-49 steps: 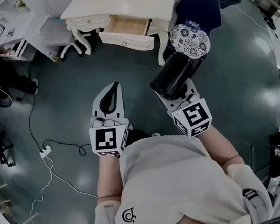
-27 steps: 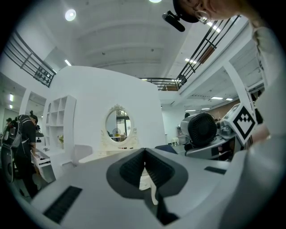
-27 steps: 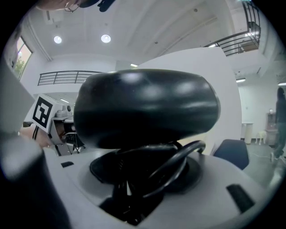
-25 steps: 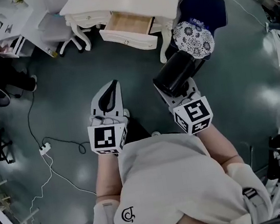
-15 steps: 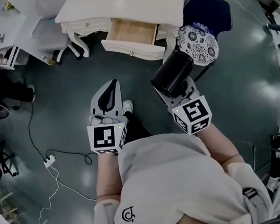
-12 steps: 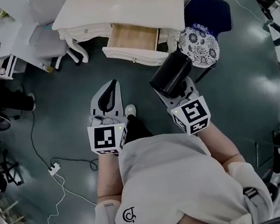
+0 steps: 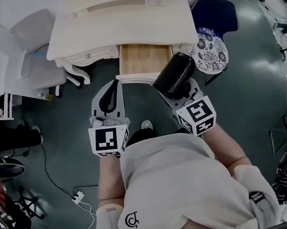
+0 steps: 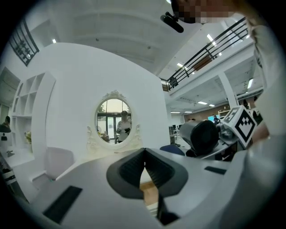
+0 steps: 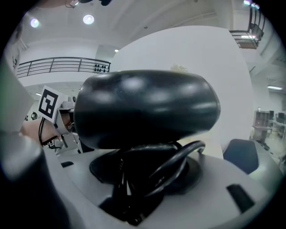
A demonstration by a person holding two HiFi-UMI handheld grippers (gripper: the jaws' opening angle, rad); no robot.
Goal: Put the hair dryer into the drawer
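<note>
Right gripper (image 7: 184,94) clasps the hair dryer (image 7: 174,75) at the open drawer (image 7: 145,59) (left gripper (image 7: 109,89) clenched, empty); placement not yet done.

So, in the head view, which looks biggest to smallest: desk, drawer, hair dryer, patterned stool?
1. desk
2. drawer
3. hair dryer and patterned stool, about alike; the dryer sits nearer the camera, so unsure.

Glossy dark floor (image 7: 55,124); white dressing table (image 7: 121,32); grey chair (image 7: 37,57); oval mirror (image 8: 114,118)
</note>
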